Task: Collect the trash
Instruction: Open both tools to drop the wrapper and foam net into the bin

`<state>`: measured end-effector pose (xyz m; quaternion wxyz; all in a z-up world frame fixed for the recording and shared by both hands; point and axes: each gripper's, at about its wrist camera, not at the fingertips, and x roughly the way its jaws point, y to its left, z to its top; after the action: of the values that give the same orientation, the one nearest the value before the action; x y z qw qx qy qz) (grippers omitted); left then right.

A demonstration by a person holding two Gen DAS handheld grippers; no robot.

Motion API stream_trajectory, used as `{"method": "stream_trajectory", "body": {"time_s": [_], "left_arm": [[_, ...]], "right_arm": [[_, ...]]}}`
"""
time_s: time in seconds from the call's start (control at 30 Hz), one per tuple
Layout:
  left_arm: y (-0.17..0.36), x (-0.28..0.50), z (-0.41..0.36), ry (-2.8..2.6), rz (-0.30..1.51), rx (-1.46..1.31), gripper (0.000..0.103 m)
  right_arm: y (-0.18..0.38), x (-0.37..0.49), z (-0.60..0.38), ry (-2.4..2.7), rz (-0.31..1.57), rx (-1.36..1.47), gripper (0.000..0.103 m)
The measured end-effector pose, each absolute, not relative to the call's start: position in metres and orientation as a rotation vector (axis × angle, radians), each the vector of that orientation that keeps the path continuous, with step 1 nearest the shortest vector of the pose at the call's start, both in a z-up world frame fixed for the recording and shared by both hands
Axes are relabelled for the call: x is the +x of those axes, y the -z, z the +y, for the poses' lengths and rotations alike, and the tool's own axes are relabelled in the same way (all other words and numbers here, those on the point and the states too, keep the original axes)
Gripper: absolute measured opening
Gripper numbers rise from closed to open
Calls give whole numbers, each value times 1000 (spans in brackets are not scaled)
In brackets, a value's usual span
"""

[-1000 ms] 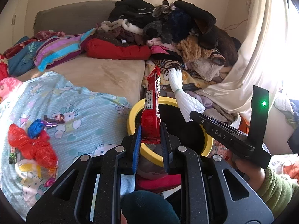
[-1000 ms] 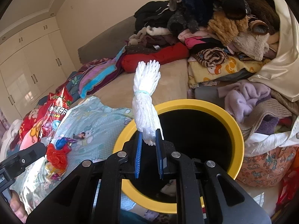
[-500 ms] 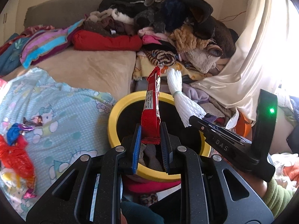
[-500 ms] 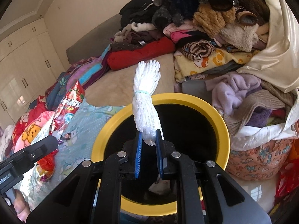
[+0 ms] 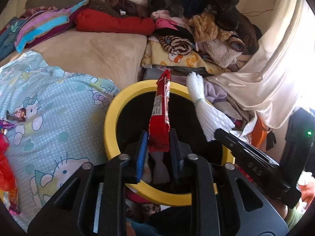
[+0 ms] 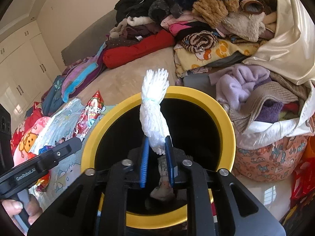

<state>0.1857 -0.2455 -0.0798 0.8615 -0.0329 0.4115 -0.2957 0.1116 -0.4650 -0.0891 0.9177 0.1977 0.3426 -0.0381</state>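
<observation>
My left gripper (image 5: 158, 139) is shut on a long red snack wrapper (image 5: 160, 116) and holds it upright over the black bin with a yellow rim (image 5: 110, 118). My right gripper (image 6: 157, 143) is shut on a white foam net bundle (image 6: 154, 114) tied with a band, also over the bin's yellow rim (image 6: 226, 118). The bundle (image 5: 206, 112) and the right gripper body show in the left wrist view. The red wrapper (image 6: 90, 114) shows at the left in the right wrist view. Grey cloth lies inside the bin.
A light blue cartoon sheet (image 5: 49, 118) with small wrappers (image 5: 13, 116) and red trash (image 5: 6, 167) covers the bed on the left. A pile of clothes (image 5: 196, 19) rises behind the bin. A cream curtain (image 5: 275, 68) and a laundry basket (image 6: 271, 157) stand on the right.
Both grippers have moved forward and now hold their items over the bin's mouth. The bin looks larger and nearer the centre in both views. Both grips are unchanged.
</observation>
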Motion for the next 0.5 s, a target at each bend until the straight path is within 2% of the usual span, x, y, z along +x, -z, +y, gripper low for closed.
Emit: {"method": "stream_trajectory", "body": {"time_s": [0.03, 0.07, 0.1, 0.13, 0.2, 0.27, 0.37, 0.5], "left_arm": [[80, 187, -243, 617, 862, -81, 25], [81, 187, -240, 615, 859, -100, 41], [80, 186, -238, 616, 853, -112, 48], [79, 185, -235, 622, 844, -125, 54], [78, 182, -230, 617, 830, -136, 59], [75, 179, -224, 600, 815, -149, 77], [68, 170, -212, 575, 779, -175, 92], [63, 159, -203, 515, 751, -125, 92]], "right_arm": [[88, 111, -467, 84, 699, 418, 30], [87, 110, -468, 88, 691, 426, 40], [86, 109, -469, 93, 680, 434, 43], [86, 108, -470, 97, 675, 436, 46], [86, 108, -471, 110, 670, 441, 53], [87, 108, -473, 122, 670, 450, 58], [87, 109, -473, 142, 676, 455, 64], [84, 108, -470, 152, 661, 447, 72]]}}
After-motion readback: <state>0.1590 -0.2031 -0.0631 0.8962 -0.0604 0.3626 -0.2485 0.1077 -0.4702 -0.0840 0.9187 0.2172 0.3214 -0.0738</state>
